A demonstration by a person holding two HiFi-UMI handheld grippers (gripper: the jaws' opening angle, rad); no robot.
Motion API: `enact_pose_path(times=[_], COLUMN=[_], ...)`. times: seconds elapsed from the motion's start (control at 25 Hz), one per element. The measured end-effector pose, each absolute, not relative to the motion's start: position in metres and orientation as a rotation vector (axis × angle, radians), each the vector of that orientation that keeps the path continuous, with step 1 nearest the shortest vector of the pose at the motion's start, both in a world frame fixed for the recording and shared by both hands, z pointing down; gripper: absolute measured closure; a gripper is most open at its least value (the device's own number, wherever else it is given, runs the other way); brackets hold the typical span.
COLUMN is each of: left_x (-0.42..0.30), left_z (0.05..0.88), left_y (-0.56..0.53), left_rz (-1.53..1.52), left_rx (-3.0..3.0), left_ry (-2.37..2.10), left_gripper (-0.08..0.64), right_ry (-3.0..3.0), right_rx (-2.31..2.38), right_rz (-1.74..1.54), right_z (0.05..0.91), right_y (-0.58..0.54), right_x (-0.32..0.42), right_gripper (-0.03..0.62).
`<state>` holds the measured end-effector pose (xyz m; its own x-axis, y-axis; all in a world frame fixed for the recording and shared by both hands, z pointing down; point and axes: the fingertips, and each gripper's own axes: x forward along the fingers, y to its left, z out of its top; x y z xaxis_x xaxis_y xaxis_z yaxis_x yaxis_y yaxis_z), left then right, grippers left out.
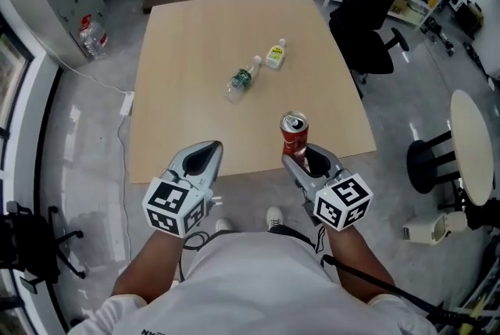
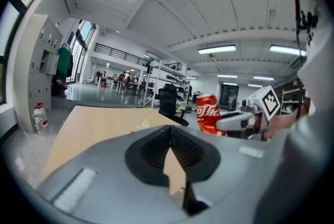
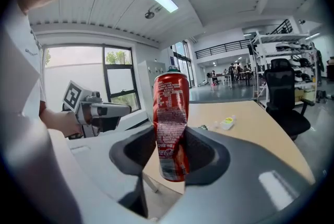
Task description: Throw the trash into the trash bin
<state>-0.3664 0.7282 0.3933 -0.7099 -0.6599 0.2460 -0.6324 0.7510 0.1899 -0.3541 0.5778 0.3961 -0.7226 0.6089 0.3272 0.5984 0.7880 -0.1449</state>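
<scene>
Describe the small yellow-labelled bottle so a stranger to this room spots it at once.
Start at the light wooden table. Two plastic bottles lie near its centre; the yellow-labelled bottle is the farther, right-hand one. That yellow label sets it apart from the clear green-labelled bottle.

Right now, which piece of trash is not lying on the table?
The red can: the right gripper holds it upright, while the green-label bottle and the yellow-label bottle lie on the table.

The lower part of the dented red soda can [image 1: 294,132] is hidden between the right gripper's [image 1: 301,160] jaws. Print on the green-labelled clear plastic bottle [image 1: 243,80] and the yellow-labelled clear plastic bottle [image 1: 275,54] is too small to read.
</scene>
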Motion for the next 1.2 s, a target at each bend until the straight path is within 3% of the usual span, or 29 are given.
enact_pose_path(times=[0.44, 1.2], left_x=[-0.354, -0.326], left_z=[0.391, 0.391], left_y=[0.707, 0.609], left_rz=[-0.09, -0.054], left_rx=[1.249, 1.529], left_ry=[-2.551, -2.4], left_gripper=[0.552, 0.552], right_ry=[-2.725, -2.838], right_rx=[-0.724, -0.457], right_rz=[0.211, 0.233], right_z=[0.371, 0.357], right_y=[0.57, 0.494], right_x=[-0.309, -0.259], right_gripper=[0.43, 0.431])
